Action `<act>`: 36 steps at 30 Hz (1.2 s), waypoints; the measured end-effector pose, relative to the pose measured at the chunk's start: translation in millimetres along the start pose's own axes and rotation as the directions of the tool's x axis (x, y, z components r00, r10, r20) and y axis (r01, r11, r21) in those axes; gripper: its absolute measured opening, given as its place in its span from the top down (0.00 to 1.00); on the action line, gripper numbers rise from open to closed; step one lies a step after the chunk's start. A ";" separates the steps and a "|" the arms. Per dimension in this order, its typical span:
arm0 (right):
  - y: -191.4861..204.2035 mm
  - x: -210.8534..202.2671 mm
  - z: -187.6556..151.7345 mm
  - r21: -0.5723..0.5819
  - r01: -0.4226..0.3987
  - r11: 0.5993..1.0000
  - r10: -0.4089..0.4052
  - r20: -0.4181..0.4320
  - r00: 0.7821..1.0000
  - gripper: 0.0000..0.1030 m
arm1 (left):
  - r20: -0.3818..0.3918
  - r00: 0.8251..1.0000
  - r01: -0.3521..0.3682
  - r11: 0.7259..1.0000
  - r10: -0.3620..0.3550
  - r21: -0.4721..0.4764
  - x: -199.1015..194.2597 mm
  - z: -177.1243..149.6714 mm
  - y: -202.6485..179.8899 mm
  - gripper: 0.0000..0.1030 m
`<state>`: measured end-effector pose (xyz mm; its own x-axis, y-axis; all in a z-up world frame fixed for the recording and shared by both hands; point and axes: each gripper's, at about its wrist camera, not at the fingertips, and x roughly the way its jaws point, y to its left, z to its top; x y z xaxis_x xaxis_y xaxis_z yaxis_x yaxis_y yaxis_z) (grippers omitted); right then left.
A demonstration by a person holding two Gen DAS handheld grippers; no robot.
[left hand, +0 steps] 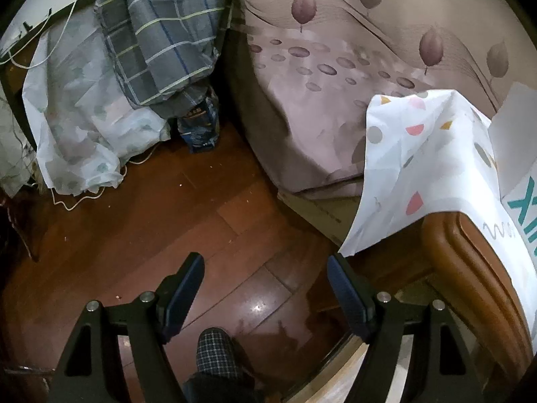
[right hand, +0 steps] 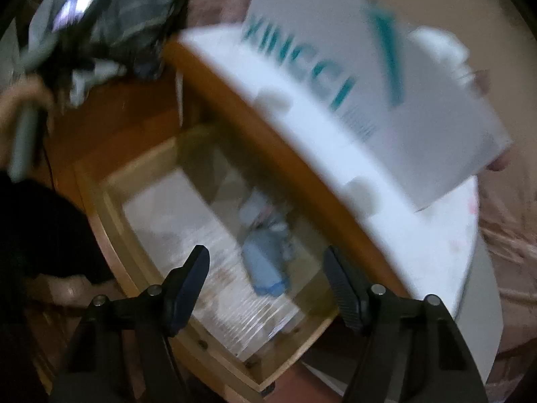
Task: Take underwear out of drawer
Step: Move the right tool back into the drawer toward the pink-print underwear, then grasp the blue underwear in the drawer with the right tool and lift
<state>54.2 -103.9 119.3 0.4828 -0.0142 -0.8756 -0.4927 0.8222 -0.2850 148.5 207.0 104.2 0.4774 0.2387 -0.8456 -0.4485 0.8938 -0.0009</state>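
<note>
The right wrist view is blurred. A pale wooden drawer [right hand: 110,215] stands pulled out from under an orange-brown nightstand [right hand: 268,141]. A light blue bundle of underwear [right hand: 265,268] lies on the drawer's white lining, close to the nightstand side. My right gripper [right hand: 265,252] hangs above it with its jaws apart, and the bundle shows in the gap, untouched. My left gripper [left hand: 265,259] is open over the dark wooden floor [left hand: 167,208], beside the nightstand's corner [left hand: 470,252], and holds nothing. The underwear does not show in the left wrist view.
A white box with teal letters [right hand: 369,84] and a dotted white cloth [left hand: 419,154] lie on the nightstand. A bed with a pink leaf-print sheet [left hand: 335,67] is behind. Plaid bedding [left hand: 161,33] and white fabric [left hand: 84,117] are heaped at left. A foot in a checked slipper [left hand: 214,352] is below.
</note>
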 end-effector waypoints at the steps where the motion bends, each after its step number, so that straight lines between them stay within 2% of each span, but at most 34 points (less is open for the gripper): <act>1: 3.7 15.0 -2.6 -0.018 -0.001 1.000 0.000 -0.019 1.000 0.36 | -0.005 1.000 0.002 1.000 -0.002 0.005 0.9 -0.2 -1.1 0.25; 7: 16.5 79.3 -10.9 -0.156 0.017 0.988 -0.033 -0.100 0.994 0.36 | -0.005 1.000 0.002 1.000 -0.002 0.025 1.3 -0.5 -6.6 0.24; 14: 16.7 129.9 -15.3 -0.206 0.046 0.977 -0.077 -0.145 0.986 0.35 | -0.019 1.000 0.015 0.999 -0.014 0.037 2.1 -1.8 -7.9 0.24; 27: 0.0 175.4 -20.1 -0.178 -0.008 0.984 -0.023 -0.170 0.985 0.35 | -0.042 0.999 0.023 0.997 -0.019 0.077 5.2 -6.8 -19.0 0.24; 36: -22.9 195.0 -16.7 -0.087 -0.073 0.993 0.057 -0.176 0.983 0.36 | -0.042 0.999 0.020 0.994 -0.015 0.106 7.5 -8.1 -25.8 0.24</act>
<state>147.5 -135.0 -51.5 0.3192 -0.0672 -0.9453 -0.5881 0.7681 -0.2532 157.5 182.6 93.6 0.4522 0.2089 -0.8671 -0.3565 0.9335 0.0390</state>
